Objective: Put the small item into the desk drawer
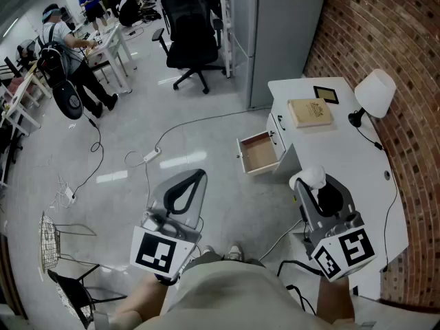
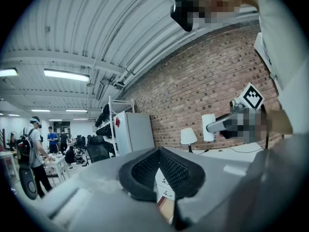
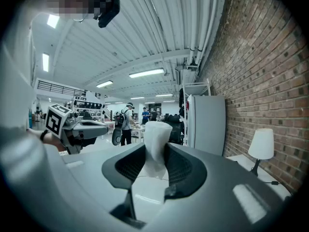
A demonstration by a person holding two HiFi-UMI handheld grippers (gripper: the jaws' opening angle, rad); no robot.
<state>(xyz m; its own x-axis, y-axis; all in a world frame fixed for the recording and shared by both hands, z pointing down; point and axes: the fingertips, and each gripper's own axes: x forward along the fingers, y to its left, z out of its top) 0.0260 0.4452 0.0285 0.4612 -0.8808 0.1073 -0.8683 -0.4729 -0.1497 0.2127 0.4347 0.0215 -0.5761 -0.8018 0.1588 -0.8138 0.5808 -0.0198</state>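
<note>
A small white crumpled item (image 1: 313, 177) sticks up between the pads of my right gripper (image 1: 307, 184), which is shut on it; in the right gripper view the item (image 3: 155, 134) fills the gap of the right gripper (image 3: 155, 152). The gripper hovers over the near end of the white desk (image 1: 357, 163). The desk drawer (image 1: 260, 152) stands pulled open ahead and to the left, its wooden inside bare. My left gripper (image 1: 198, 176) hangs over the floor left of the drawer; the left gripper (image 2: 159, 153) has its pads together with nothing between them.
On the desk lie a tan book (image 1: 309, 112), a black frame (image 1: 326, 93) and a white lamp (image 1: 375, 91) by the brick wall. A black office chair (image 1: 189, 43), a power strip with cable (image 1: 151, 155) and a wire basket (image 1: 48, 243) are on the floor. People work at far tables.
</note>
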